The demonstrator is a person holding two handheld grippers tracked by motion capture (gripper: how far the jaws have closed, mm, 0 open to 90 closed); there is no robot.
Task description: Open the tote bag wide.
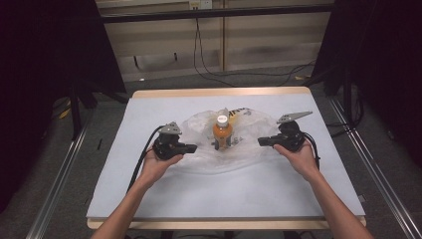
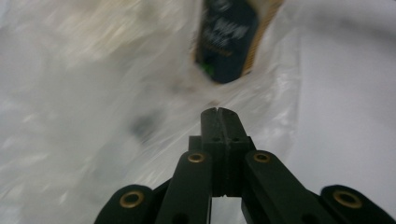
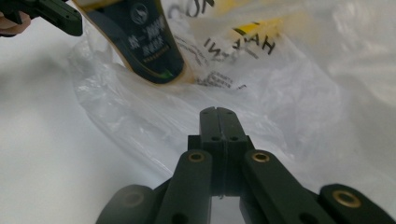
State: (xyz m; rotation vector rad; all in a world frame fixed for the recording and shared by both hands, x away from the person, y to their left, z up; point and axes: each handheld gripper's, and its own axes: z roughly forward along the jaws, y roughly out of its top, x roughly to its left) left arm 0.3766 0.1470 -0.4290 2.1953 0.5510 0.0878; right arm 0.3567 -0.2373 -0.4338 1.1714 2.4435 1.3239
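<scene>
An orange bottle (image 1: 222, 132) with a white cap stands upright in the middle of a crumpled clear plastic bag (image 1: 199, 127), which lies spread on the pale sheet covering the counter (image 1: 149, 199); the bag's film bears some printed lettering and a yellow patch (image 3: 254, 28) on its far side. In the two gripper views the bottle's dark label (image 3: 149, 42) shows through the plastic. The left gripper (image 1: 191, 148) sits at the bag's left edge and the right gripper (image 1: 261, 141) at its right edge, each pointing inward at the bottle from opposite sides. Both have their jaws pressed fully together, and whether a fold of film is pinched between them cannot be told, though the tips sit right against the plastic in each gripper view (image 2: 218, 114) (image 3: 218, 114). The work in hand looks like gathering the bag up around the bottle. To do it well, each gripper needs a firm hold of one layer near the rim, and the two sides should rise evenly and together, so that the bottle stays upright and the thin film does not slip out or tear.
</scene>
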